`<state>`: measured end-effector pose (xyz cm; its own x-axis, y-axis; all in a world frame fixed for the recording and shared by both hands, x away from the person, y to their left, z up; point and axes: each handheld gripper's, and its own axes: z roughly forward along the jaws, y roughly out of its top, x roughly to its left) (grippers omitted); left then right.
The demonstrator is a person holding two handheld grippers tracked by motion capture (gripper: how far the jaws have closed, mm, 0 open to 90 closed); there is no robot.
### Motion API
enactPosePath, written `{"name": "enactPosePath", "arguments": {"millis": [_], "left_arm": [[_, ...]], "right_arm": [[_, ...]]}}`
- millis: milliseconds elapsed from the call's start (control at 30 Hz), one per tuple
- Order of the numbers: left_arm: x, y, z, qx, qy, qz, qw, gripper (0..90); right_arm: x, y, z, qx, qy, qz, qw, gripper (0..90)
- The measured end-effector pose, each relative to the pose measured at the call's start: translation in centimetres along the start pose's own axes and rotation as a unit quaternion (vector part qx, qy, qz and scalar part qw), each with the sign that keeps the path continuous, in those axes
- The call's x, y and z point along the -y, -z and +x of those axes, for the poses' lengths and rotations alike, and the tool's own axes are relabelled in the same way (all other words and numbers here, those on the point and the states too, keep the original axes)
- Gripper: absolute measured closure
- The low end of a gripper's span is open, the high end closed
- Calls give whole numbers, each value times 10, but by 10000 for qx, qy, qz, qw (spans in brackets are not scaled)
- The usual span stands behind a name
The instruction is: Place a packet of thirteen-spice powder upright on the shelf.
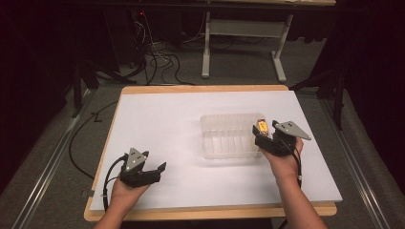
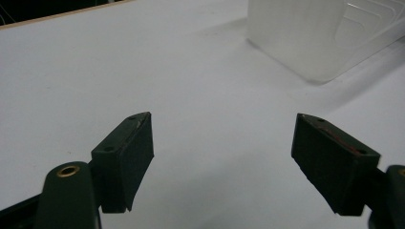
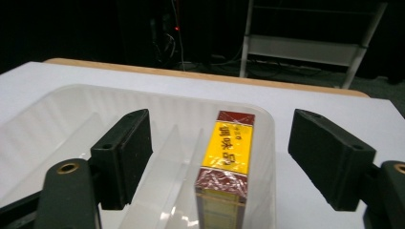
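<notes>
Grippers frame this tabletop scene, with a clear plastic tray [image 1: 228,136] as the landmark on a white table [image 1: 167,124]. Well to the left of the tray and nearer the person's edge, the left gripper [image 1: 160,170] rests low over the white surface in the person's left hand [image 1: 125,191], its cable trailing off the near-left edge; its jaws point toward the tray and are spread wide with nothing between them. From the left gripper view [image 2: 222,157], bare white table lies between the two black pads, and a corner of the tray [image 2: 315,38] rises ahead and to the right, well apart from the fingertips. The tray itself is divided by thin upright ribs into narrow slots. At its right end, a small box with a yellow label and dark red ends [image 1: 262,126] stands on edge in the last slot, against the tray's right wall. Just right of the tray, the right gripper [image 1: 264,134] is held in the person's right hand [image 1: 285,162], above that right end. From the right gripper view [image 3: 219,162], the box [image 3: 229,162] sits between the two black pads, which stand clear of it on either side, touching nothing.
</notes>
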<state>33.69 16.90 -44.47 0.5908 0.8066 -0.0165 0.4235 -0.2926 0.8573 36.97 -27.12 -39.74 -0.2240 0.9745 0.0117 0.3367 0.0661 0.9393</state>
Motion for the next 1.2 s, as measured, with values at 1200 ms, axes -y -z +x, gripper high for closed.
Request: {"name": "enactPosePath", "arguments": {"millis": [1200], "left_arm": [[-4,-10,-58,768,-99,167,9969,164]], "right_arm": [[69,45,79,-1421,905,529,9843,163]]}}
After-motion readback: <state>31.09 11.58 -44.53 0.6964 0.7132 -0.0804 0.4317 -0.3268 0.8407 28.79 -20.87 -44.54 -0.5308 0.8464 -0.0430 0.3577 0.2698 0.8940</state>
